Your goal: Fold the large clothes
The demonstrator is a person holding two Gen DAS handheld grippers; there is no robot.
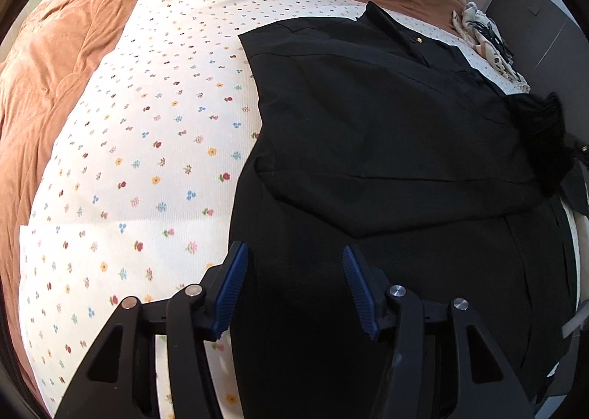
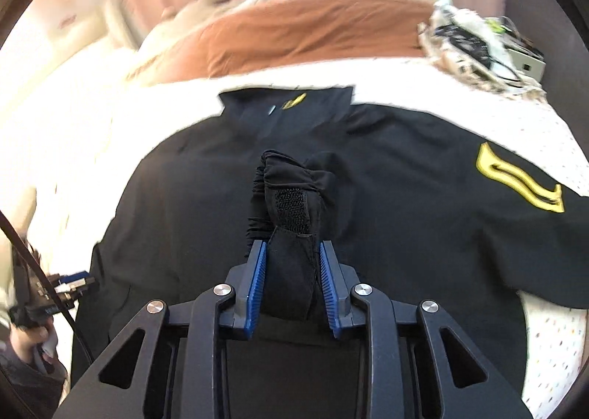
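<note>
Black jacket (image 2: 368,176) on the floral sheet (image 1: 147,124); my right gripper (image 2: 292,253) pinching its cuff (image 2: 291,198) at 12 o'clock; my left gripper (image 1: 292,253) spread, empty.

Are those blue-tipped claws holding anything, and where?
The right gripper pinches the black jacket by its velcro-strapped sleeve cuff. The left gripper holds nothing.

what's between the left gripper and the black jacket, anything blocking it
Nothing visible. The left gripper hangs open directly over the black jacket on the floral sheet, with only bare dark fabric between its fingers. The right gripper already clamps the cuff.
</note>
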